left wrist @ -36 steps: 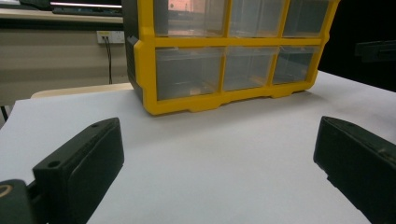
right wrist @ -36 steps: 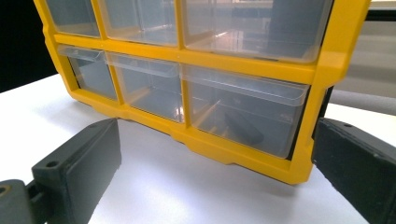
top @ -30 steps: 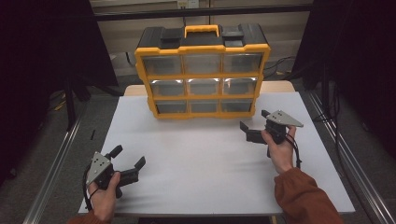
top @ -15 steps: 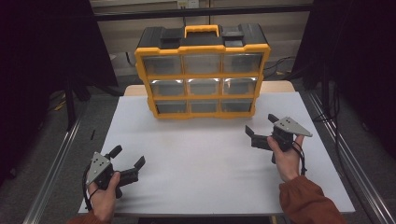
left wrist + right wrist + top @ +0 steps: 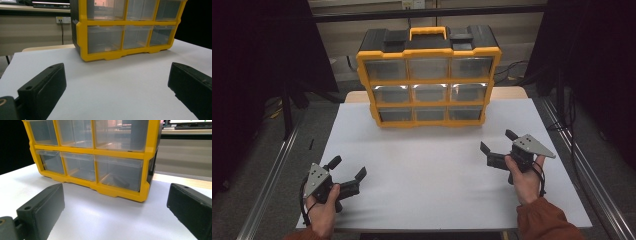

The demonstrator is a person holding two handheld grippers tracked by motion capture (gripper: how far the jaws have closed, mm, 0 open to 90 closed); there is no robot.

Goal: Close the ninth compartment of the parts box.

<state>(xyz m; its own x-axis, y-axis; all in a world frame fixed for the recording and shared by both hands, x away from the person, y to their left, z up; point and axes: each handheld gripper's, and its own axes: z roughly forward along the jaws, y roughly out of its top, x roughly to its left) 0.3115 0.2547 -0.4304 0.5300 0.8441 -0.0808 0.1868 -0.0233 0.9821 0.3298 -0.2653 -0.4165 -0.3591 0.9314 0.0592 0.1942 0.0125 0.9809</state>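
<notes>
- Since the earlier frame the right tool (image 5: pixel 498 148) has drawn back from the drawer box (image 5: pixel 429 80) toward the table's (image 5: pixel 432 170) near right side.
- Both tools gape wide and empty; the left tool (image 5: pixel 348 175) sits nearer the front edge.
- Box stands at the far middle, ahead of both (right is closer).
- Something dark lies in the bottom right drawer (image 5: pixel 118 173); I cannot identify it.
</notes>
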